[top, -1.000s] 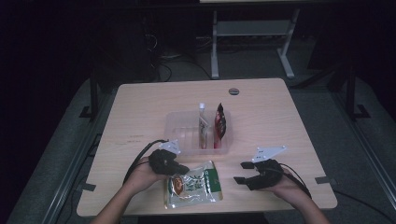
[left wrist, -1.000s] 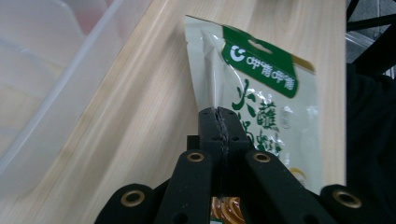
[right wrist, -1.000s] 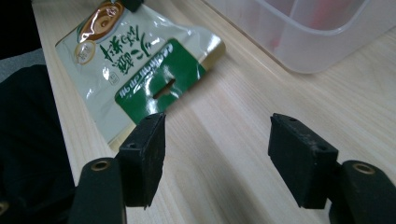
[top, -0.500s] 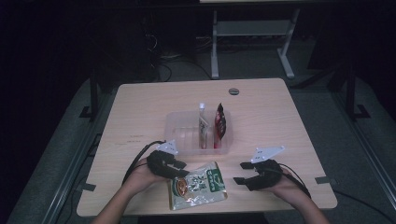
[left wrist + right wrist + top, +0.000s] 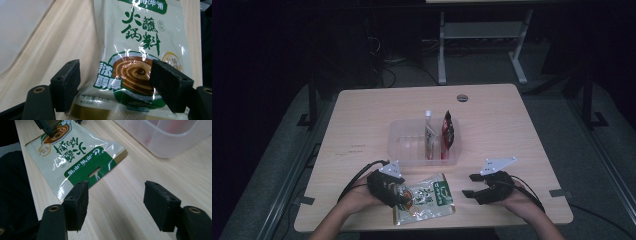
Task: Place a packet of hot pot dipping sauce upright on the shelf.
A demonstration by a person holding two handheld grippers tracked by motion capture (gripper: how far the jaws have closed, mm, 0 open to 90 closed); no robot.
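Sauce pouch [image 5: 424,199]: we see it flat on the worktop [image 5: 362,125], lower centre of the high view, near the front edge.
Left gripper [image 5: 398,196]: we find it at the pouch's left end; in the left gripper view its fingers [image 5: 67,83] stand spread, one on either side of the pouch's printed bowl.
Right gripper [image 5: 472,185]: lower right of the high view, apart from the pouch; we see its fingers [image 5: 77,203] spread over bare wood, just beside the green header.
Clear tray [image 5: 404,145]: centre of frame, holding two upright sachets at its right side.
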